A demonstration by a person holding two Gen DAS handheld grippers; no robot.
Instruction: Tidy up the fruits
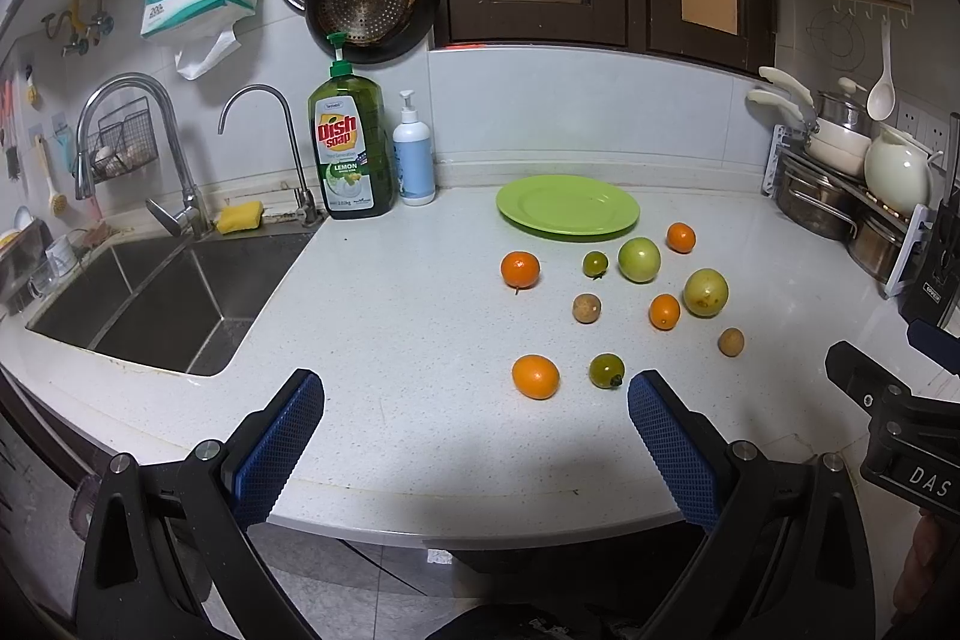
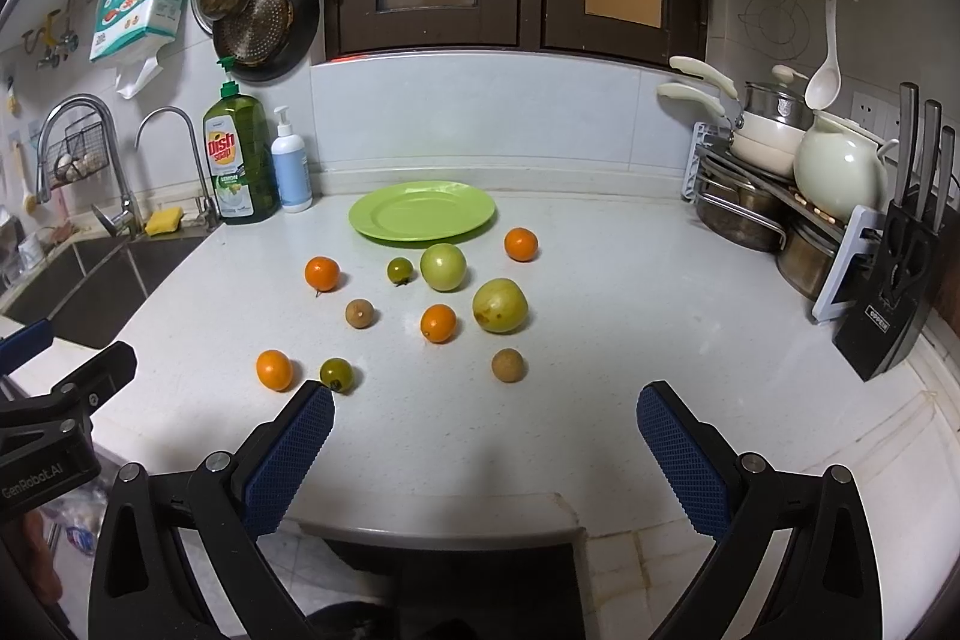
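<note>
Both tools hung at the counter's front edge. Your left gripper point(image 1: 476, 400) was spread wide and empty; your right gripper point(image 2: 485, 415) likewise. The green plate point(image 2: 384, 229) sat bare near the back wall. Ten fruits lay loose on the counter point(image 2: 600, 328) in front of it, none touching.

The step in hand looked like a first pick. The nearest targets were the front orange point(image 1: 535, 376) and the small dark-green fruit point(image 1: 606, 370) beside it, at your left gripper's right finger. You'd have done best to straddle one fruit squarely, keep pads low, close gently since round fruit rolls, and avoid nudging its neighbour.
</note>
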